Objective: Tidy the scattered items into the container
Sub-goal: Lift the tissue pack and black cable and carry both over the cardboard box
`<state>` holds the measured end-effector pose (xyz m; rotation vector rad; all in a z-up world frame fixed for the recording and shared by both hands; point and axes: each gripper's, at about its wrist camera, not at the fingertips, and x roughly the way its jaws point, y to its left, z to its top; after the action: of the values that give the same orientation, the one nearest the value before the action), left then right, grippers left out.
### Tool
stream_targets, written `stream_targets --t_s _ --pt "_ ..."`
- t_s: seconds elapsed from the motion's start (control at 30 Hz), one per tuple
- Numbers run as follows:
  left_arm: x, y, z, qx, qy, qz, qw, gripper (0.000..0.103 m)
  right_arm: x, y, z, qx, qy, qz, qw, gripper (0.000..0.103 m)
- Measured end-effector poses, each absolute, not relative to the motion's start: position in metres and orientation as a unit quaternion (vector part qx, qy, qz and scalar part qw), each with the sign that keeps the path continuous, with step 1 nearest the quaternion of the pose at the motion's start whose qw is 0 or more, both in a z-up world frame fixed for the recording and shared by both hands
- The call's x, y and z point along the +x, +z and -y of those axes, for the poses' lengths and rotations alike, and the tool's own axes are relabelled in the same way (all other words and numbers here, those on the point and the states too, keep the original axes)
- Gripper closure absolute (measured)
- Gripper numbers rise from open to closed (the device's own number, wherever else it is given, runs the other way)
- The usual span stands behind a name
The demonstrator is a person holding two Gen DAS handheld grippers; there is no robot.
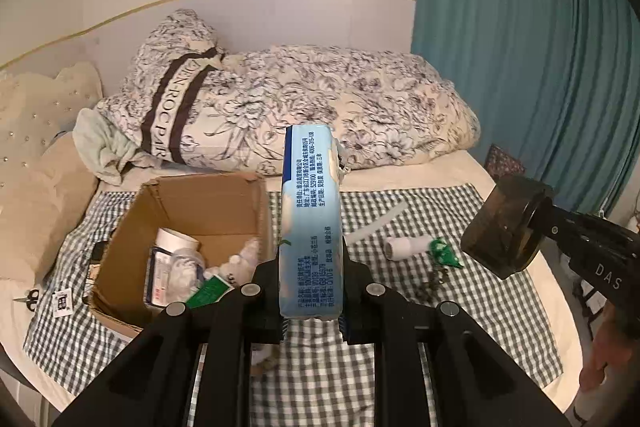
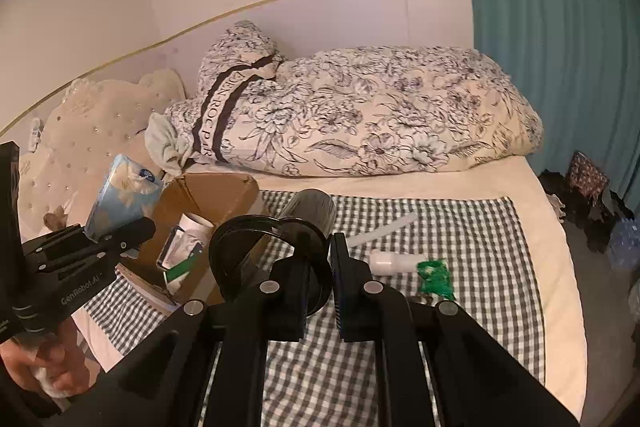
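Observation:
My left gripper [image 1: 311, 301] is shut on a light blue tissue pack [image 1: 311, 227], held upright above the checkered cloth just right of the open cardboard box [image 1: 176, 203]; the pack also shows in the right wrist view [image 2: 124, 195]. The box [image 2: 216, 199] holds a white jar [image 1: 176, 241] and other packets. My right gripper [image 2: 318, 267] is shut on a dark translucent cup with a handle [image 2: 280, 255], held in the air to the right of the box; the cup also shows in the left wrist view [image 1: 506, 227].
On the checkered cloth [image 1: 400, 367] lie a white tube [image 1: 406, 247], a green packet [image 1: 444, 253], a clear stick [image 1: 376, 225] and some dark beads [image 1: 434, 281]. A folded floral duvet [image 1: 320, 107] lies behind. Scissors [image 1: 28, 295] lie at the far left. A teal curtain [image 1: 520, 47] hangs right.

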<state>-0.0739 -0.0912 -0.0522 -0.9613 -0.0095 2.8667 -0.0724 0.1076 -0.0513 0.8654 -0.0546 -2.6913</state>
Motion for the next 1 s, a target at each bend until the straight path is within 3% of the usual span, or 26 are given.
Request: stream_targets --t_s 1.0 --pt "-0.097 -0.057 0.235 -0.331 0.943 0.030 -0.031 0.085 -0.115 -0.046 0.027 0.303 -0.924 -0.008 0.233 0.093"
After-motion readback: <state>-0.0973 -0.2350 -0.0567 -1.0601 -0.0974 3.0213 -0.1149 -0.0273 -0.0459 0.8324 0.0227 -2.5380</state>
